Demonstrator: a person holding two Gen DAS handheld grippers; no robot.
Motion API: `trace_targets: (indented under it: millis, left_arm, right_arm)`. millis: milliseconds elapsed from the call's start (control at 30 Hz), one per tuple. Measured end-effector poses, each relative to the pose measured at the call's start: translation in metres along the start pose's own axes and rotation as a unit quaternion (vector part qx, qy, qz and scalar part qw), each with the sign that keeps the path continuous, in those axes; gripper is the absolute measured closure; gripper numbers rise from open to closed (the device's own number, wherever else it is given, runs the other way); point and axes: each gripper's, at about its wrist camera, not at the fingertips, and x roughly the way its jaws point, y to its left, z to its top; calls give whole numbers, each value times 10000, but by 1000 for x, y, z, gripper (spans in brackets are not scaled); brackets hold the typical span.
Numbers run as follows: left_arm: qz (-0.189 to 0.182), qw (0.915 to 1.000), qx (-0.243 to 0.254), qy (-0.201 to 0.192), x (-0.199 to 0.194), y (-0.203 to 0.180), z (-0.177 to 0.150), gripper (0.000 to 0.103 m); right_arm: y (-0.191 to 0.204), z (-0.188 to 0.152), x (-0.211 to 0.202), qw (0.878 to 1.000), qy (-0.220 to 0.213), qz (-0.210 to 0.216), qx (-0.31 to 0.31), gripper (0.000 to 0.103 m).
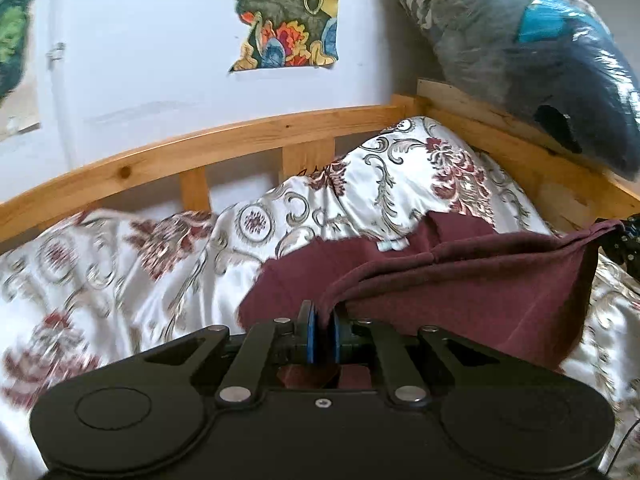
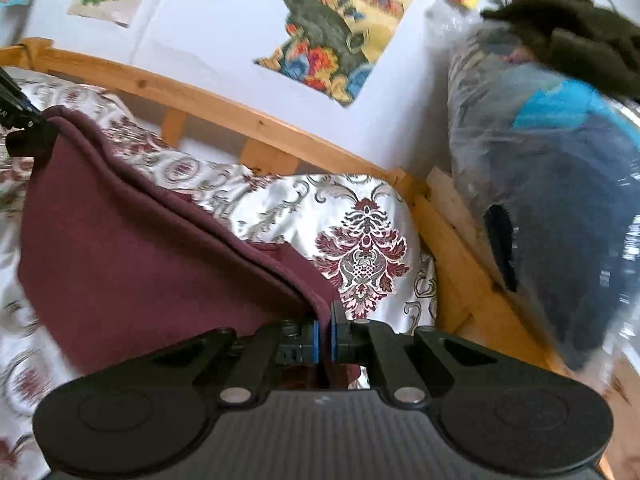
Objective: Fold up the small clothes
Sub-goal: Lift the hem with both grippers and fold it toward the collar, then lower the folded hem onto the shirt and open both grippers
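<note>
Clearly both grippers, left gripper (image 1: 324, 322) and right gripper (image 2: 325, 330), pinch the maroon garment (image 1: 460, 280) tight between closed fingers; beyond, a clear plastic bag (image 2: 560, 208) holds dark clothes.

White wall (image 1: 140, 60) — colourful posters (image 1: 284, 12) — behind a pine bedframe (image 1: 240, 136).

Bed (image 1: 256, 136) with light wooden slatted frame, rail curving from 9 o'clock to 2 o'clock in left wrist view. On bed: white satin cover (image 1: 120, 272) with dark red floral and grey scroll pattern, wrinkled, raised in hump toward 1 o'clock. On cover: maroon garment (image 1: 460, 280), far part lying on cover at centre, near edge lifted off.
</note>
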Motion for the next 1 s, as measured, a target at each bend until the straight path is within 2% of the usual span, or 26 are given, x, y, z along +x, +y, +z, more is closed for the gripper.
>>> trace_targets:
  millis: [100, 233, 300, 533, 667, 767, 833, 933, 967, 1000]
  left_arm:
    - [156, 9998, 45, 86, 41, 8, 8, 91]
    - [175, 9998, -18, 80, 83, 18, 11, 91]
    - [167, 9996, -137, 173, 100, 25, 9, 89]
    - [-107, 9989, -391, 222, 133, 46, -4, 83]
    - [-35, 9997, -192, 114, 137, 45, -3, 73]
    - [17, 9997, -255, 29, 134, 49, -2, 56]
    - [-14, 9994, -342, 44, 133, 53, -1, 46]
    - [-39, 9989, -455, 42, 130, 59, 1, 28]
    - [-41, 9989, -455, 38, 129, 60, 1, 18]
    - [-33, 9991, -425, 32, 127, 61, 3, 9]
  right_arm:
    - [-8, 7, 43, 9997, 195, 52, 109, 96]
    - [-1, 11, 86, 9995, 166, -244, -146, 96]
    - [3, 13, 103, 9992, 261, -255, -134, 96]
    - [16, 4, 139, 9968, 690, -306, -265, 96]
    - [20, -3, 146, 9956, 774, -471, -223, 96]
    - [23, -5, 153, 9945, 870, -539, -209, 95]
    - [24, -5, 158, 9940, 933, -550, -180, 89]
    - [23, -5, 163, 9928, 949, -714, -127, 72]
    - [21, -4, 163, 9923, 917, -821, -123, 53]
    - [20, -4, 161, 9915, 860, -966, -125, 29]
